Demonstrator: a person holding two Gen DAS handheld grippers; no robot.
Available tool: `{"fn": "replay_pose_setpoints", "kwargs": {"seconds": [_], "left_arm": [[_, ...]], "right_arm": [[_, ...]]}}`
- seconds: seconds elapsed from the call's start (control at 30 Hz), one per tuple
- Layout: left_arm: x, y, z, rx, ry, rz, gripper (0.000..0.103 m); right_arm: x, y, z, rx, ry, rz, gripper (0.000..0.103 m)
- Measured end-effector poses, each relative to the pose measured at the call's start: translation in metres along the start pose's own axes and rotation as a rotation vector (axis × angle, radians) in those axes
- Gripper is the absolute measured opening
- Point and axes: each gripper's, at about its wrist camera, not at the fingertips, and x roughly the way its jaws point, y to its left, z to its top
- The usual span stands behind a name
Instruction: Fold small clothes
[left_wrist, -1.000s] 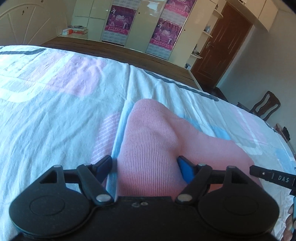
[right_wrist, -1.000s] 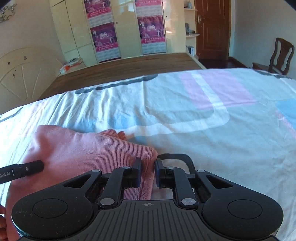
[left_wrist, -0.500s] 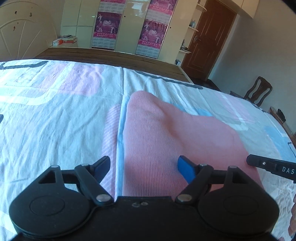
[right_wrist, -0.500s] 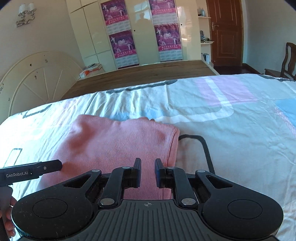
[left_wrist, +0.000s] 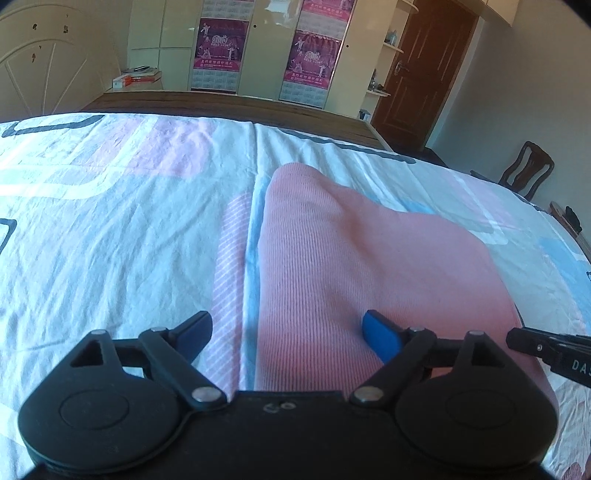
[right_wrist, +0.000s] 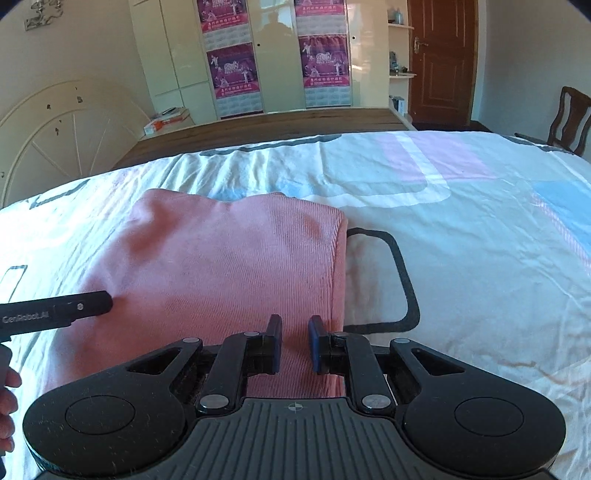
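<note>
A pink ribbed garment (left_wrist: 351, 258) lies folded flat on the patterned bedsheet (left_wrist: 110, 240). My left gripper (left_wrist: 286, 325) hovers over its near left edge. Its jaws are opening wide and the pads press on nothing, with only cloth lying below them. In the right wrist view the same pink garment (right_wrist: 221, 266) fills the middle. My right gripper (right_wrist: 295, 332) hangs above its near right edge, its fingers almost together with a narrow slit and nothing caught in it. Each view shows the tip of the other gripper at its side (left_wrist: 546, 350) (right_wrist: 55, 314).
The white, pink and blue bedsheet (right_wrist: 461, 240) stretches out on all sides of the garment. A wooden footboard (right_wrist: 258, 129), wardrobes with posters (right_wrist: 236, 66) and a brown door (right_wrist: 439, 62) stand beyond. A chair (left_wrist: 524, 173) is at the right. A hand (right_wrist: 5, 406) shows at the left edge.
Both grippers have drawn back from the garment, which has settled flat. The right gripper has left the corner where it was. The left jaws stand wider.
</note>
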Motion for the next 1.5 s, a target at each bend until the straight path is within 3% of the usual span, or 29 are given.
{"fn": "replay_pose_setpoints", "kwargs": {"seconds": [0.1, 0.3, 0.67, 0.73, 0.77, 0.83, 0.93, 1.1, 1.27, 1.37, 1.5], "left_arm": [[-0.005, 0.001, 0.001, 0.011, 0.01, -0.01, 0.088], [-0.032, 0.001, -0.008, 0.065, -0.006, -0.097, 0.087], [-0.021, 0.0, -0.048, 0.17, 0.125, -0.164, 0.088], [-0.019, -0.001, -0.049, 0.193, 0.119, -0.159, 0.089], [-0.018, -0.002, -0.049, 0.201, 0.12, -0.156, 0.09], [-0.017, -0.004, -0.049, 0.203, 0.122, -0.153, 0.092], [-0.018, -0.006, -0.051, 0.204, 0.113, -0.142, 0.094], [-0.021, -0.009, -0.05, 0.184, 0.128, -0.124, 0.095], [-0.033, 0.003, -0.036, 0.06, 0.135, -0.172, 0.095], [-0.036, 0.006, -0.024, 0.025, 0.118, -0.175, 0.095], [-0.021, 0.01, -0.008, -0.038, 0.152, -0.176, 0.096]], "right_arm": [[-0.015, 0.009, -0.011, -0.01, 0.002, -0.015, 0.016], [-0.046, 0.019, -0.039, 0.012, -0.004, -0.078, 0.017], [-0.041, 0.022, -0.07, 0.074, 0.033, -0.208, 0.018], [-0.035, 0.01, -0.073, 0.126, 0.06, -0.237, 0.053], [-0.036, 0.002, -0.074, 0.169, 0.058, -0.249, 0.057], [-0.041, -0.01, -0.075, 0.226, 0.054, -0.218, 0.058], [-0.04, -0.009, -0.077, 0.161, 0.051, -0.206, 0.058], [-0.043, -0.023, -0.073, 0.196, 0.072, -0.129, 0.058], [-0.054, -0.036, -0.058, 0.216, 0.058, -0.035, 0.059], [-0.052, -0.046, -0.043, 0.269, 0.034, 0.03, 0.079], [-0.036, -0.052, -0.023, 0.284, 0.023, 0.083, 0.082]]}}
